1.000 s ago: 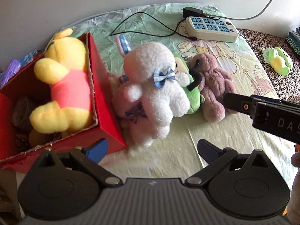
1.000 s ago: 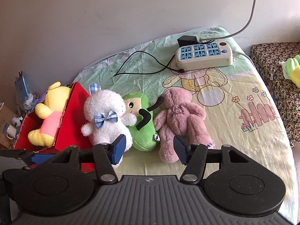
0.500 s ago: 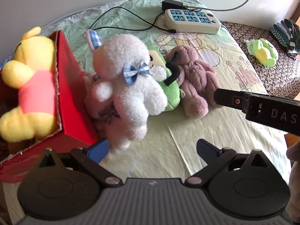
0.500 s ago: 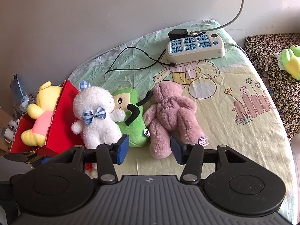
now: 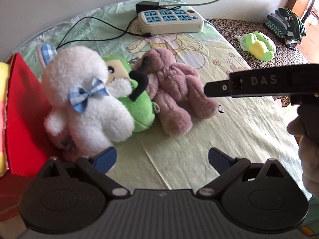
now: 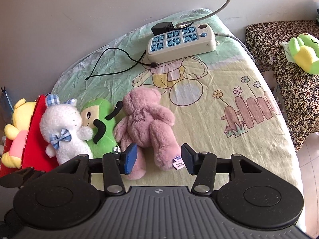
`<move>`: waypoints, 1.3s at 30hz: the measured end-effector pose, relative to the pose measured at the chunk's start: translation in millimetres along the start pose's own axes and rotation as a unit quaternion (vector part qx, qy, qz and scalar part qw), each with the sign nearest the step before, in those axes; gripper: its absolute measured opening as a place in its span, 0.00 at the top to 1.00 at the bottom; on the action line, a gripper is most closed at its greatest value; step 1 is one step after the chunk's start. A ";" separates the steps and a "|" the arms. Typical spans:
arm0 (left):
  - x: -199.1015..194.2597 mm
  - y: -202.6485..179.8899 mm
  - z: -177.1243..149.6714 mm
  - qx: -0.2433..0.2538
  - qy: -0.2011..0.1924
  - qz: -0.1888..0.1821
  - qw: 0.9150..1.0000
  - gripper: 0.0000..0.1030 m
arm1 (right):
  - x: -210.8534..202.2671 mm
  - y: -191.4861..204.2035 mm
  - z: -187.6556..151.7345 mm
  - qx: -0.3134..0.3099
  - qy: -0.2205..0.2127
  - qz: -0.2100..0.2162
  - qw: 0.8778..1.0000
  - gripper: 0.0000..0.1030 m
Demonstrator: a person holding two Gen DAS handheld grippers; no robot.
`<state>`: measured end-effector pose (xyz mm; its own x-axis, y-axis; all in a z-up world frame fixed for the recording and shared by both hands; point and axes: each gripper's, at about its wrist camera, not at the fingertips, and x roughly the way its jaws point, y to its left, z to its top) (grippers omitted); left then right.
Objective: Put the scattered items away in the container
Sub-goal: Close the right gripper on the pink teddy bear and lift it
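While the left gripper (image 5: 161, 157) hangs spread and empty over the sheet (image 5: 229, 139), the pink bear (image 5: 175, 91) lies lengthwise, head toward the power strip (image 5: 171, 21), pressed against the green doll (image 5: 137, 103) and white bunny (image 5: 87, 99) beside the red box (image 5: 24, 107).

From the right wrist, the right gripper (image 6: 157, 158) straddles the bear's legs, spread, gripping nothing.

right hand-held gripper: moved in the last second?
Yes. Judged against the power strip, the right hand-held gripper has advanced toward the pink bear; its open fingers now frame the bear's legs, not closed on it.
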<state>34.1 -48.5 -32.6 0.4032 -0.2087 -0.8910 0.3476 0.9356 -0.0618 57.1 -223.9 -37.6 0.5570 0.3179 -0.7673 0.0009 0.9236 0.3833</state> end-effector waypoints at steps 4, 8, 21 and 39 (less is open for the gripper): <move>13.1 -7.0 -0.2 0.008 0.004 0.002 1.000 0.05 | 16.2 -4.3 1.6 -0.021 0.015 -0.001 1.000 0.49; 25.9 -9.1 4.3 0.007 0.010 0.002 1.000 0.07 | 28.9 -3.6 1.9 -0.035 0.023 0.002 0.999 0.49; 43.0 -11.8 8.2 0.007 0.031 -0.011 0.999 0.17 | 46.5 -4.8 1.4 -0.031 0.046 0.014 0.998 0.72; 7.8 -6.1 -18.7 0.039 0.024 -0.100 0.994 0.17 | -22.6 -33.6 -76.6 -0.022 0.091 0.006 0.996 0.72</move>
<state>19.4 -50.6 -47.6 0.2797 -0.3726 -0.8849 0.4818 0.8517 -0.2063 -19.1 -245.8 -72.6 0.3973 0.3579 -0.8450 -0.0428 0.9270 0.3726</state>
